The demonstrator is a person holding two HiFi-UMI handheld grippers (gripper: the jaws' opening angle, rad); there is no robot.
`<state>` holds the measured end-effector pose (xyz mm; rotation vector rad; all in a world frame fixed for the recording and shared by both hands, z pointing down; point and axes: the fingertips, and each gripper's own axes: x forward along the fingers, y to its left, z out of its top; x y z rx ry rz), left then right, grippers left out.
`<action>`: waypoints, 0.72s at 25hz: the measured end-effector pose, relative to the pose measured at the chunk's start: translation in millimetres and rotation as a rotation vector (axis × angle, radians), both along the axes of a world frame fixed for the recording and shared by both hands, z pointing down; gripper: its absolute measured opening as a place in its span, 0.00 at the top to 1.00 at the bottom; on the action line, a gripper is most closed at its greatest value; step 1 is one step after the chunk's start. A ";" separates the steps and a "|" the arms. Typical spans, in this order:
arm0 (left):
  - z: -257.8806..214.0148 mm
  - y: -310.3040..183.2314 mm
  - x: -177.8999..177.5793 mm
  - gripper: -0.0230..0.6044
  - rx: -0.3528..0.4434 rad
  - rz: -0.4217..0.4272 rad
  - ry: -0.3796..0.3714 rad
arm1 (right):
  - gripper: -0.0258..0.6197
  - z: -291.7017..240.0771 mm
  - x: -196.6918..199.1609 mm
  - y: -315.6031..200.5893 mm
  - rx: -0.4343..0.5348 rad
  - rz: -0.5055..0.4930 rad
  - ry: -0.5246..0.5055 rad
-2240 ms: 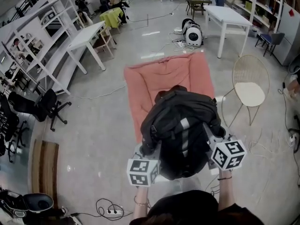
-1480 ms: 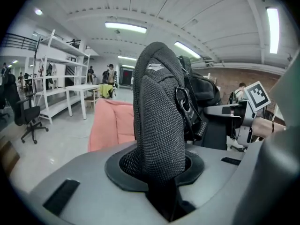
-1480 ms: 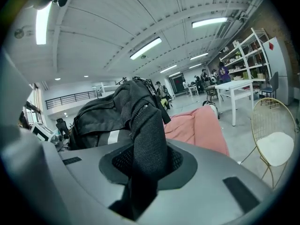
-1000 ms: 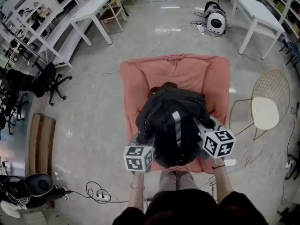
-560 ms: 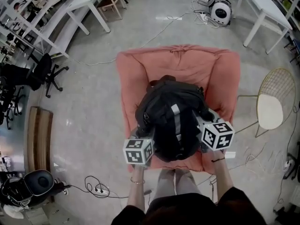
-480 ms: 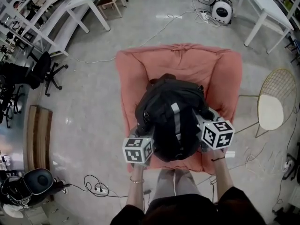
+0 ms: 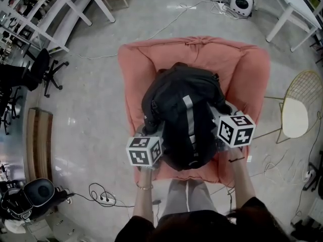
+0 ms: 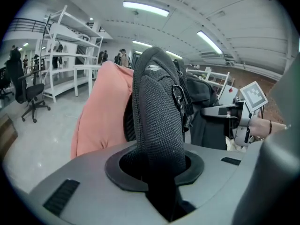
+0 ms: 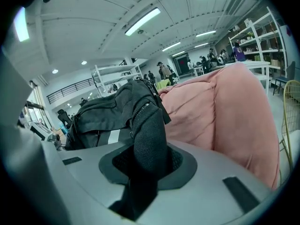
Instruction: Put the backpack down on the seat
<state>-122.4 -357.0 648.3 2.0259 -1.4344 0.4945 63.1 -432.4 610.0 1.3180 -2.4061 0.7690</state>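
Note:
A black backpack (image 7: 184,115) with a grey stripe hangs over the pink cushioned seat (image 7: 242,74), between my two grippers. Whether it touches the cushion I cannot tell. My left gripper (image 7: 146,137) holds its left side, my right gripper (image 7: 226,127) its right. In the left gripper view a padded mesh shoulder strap (image 8: 157,125) runs up out of the left gripper (image 8: 161,191), which is shut on it. In the right gripper view the right gripper (image 9: 138,186) is shut on the other mesh strap (image 9: 147,139), with the pink seat (image 9: 225,111) just beyond. The bag hides the fingertips from above.
A wire chair with a white cushion (image 7: 298,115) stands right of the seat. White tables (image 7: 292,9) and a round white device (image 7: 241,4) are behind it. An office chair (image 7: 38,69) and a wooden bench (image 7: 38,140) are at the left. Cables (image 7: 106,200) lie by my legs (image 7: 186,200).
The backpack has been carried forward with both grippers and now hangs over the middle of the pink seat, which is closer and larger. Both grips are unchanged.

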 end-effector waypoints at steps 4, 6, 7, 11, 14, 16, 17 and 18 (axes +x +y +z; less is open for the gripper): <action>5.4 -13.0 -1.6 0.80 0.006 -0.007 -0.003 | 0.82 6.7 -1.5 -15.0 0.004 0.002 0.004; 8.5 -19.7 -2.5 0.79 0.010 -0.011 -0.002 | 0.82 10.7 -2.4 -22.2 0.004 0.003 0.007; 9.8 -22.9 -3.2 0.79 0.011 -0.013 -0.002 | 0.82 12.3 -3.1 -25.6 0.004 0.004 0.009; 15.1 -33.8 -8.1 0.78 0.008 -0.031 -0.011 | 0.82 17.8 -7.0 -37.4 0.006 0.007 0.018; 22.1 -43.5 -12.3 0.76 0.006 -0.053 -0.026 | 0.82 23.7 -9.8 -47.2 0.001 0.009 0.014; 25.2 -48.9 -15.4 0.75 0.006 -0.064 -0.034 | 0.81 26.7 -11.8 -53.0 0.004 0.015 0.020; 26.2 -50.9 -16.7 0.74 0.006 -0.069 -0.036 | 0.81 27.9 -12.7 -55.4 0.006 0.017 0.024; 27.1 -52.2 -17.6 0.74 0.005 -0.073 -0.038 | 0.80 29.1 -13.2 -57.2 0.008 0.020 0.026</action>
